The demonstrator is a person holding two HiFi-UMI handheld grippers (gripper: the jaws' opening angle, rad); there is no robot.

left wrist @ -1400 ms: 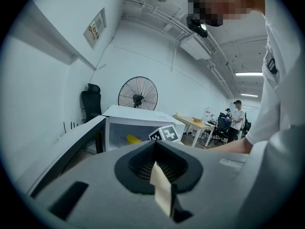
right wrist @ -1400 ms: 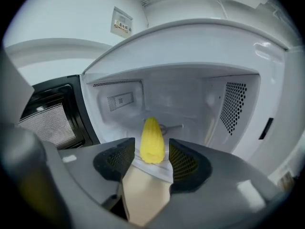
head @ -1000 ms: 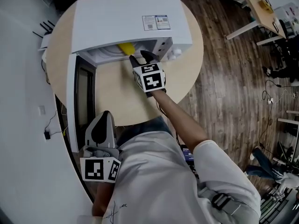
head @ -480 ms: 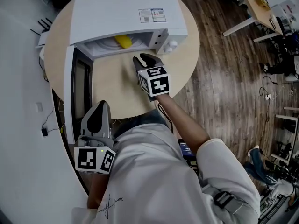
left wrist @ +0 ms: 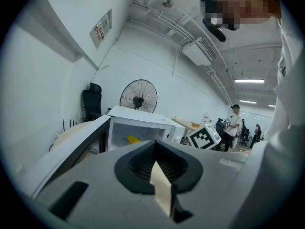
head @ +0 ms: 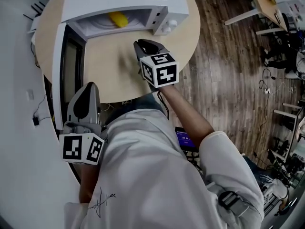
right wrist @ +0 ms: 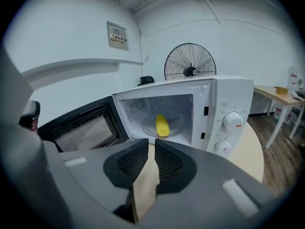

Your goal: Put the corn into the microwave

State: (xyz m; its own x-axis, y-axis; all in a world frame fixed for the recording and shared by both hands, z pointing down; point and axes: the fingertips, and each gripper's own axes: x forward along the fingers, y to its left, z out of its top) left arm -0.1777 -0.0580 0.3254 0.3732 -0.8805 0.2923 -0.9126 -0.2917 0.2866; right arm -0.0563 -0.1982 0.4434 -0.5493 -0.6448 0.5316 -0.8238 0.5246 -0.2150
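1. Left gripper (head: 87,90) (left wrist: 155,163): we list it low at the left, off the table (head: 109,73) edge, beside the door's free end. Jaws are together, pad against pad, with nothing between them.

2. Door (head: 63,66) (right wrist: 83,128): swung fully open to the left of the cavity, dark mesh window showing.

3. Microwave (head: 126,4) (right wrist: 224,104) (left wrist: 143,120): white, standing at the far side of the round table, cavity open towards us.

4. Corn (head: 117,19) (right wrist: 162,125) (left wrist: 133,139): yellow, lying on the glass turntable inside the microwave, near the middle. Neither gripper touches it.

5. Right gripper (head: 148,46) (right wrist: 151,156): over the bare table in front of the cavity, outside it and apart from the corn, pointing at the opening. Its jaws are closing. We note only a thin slit left between the pads, and nothing in it.

6. Knobs (head: 167,27) (right wrist: 232,122): two, white, one above the other on the panel right of the cavity.

7. Floor (head: 228,80): dark wood boards, right of the table.
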